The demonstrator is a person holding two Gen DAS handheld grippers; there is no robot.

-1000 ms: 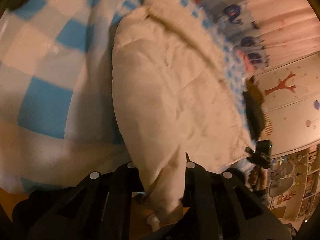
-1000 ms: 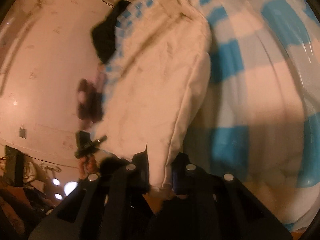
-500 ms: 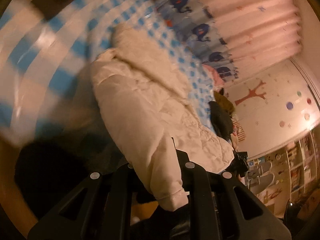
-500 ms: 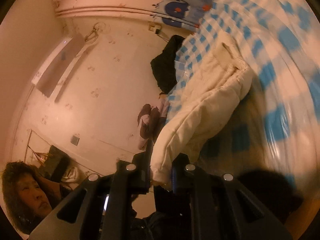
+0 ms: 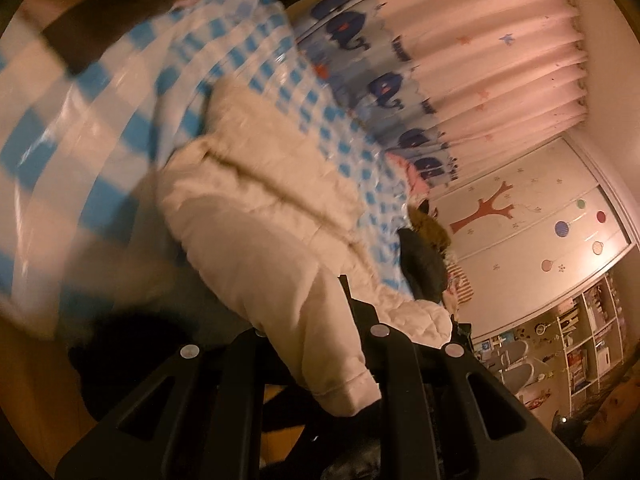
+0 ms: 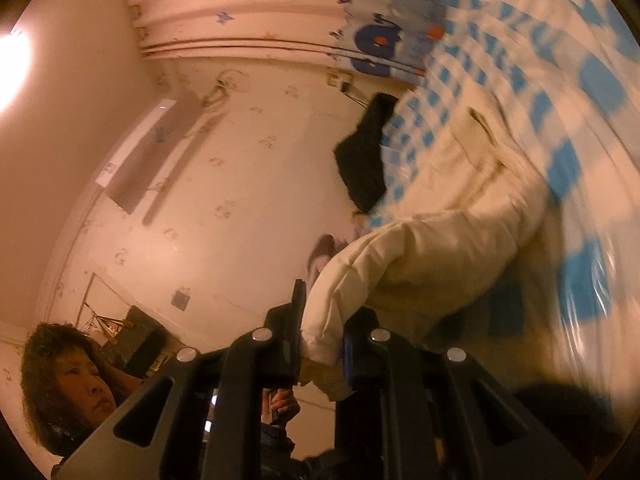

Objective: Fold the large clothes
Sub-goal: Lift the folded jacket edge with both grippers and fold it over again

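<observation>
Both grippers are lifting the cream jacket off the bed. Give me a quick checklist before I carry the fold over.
1. Left gripper shut on the cream jacket cuff: ok.
2. Right gripper shut on the jacket's other edge: ok.
3. Near end lifted clear of the blue checked cover: ok.
4. Far end resting on the cover: ok.
5. Landing area free of the dark clothes at the bed's edge: cannot tell, blurred.
6. Fabric hanging evenly between the grippers: cannot tell.

Both tongs are clamped shut, left tongs (image 5: 310, 340) and right tongs (image 6: 322, 334) (each pinching cloth).
</observation>
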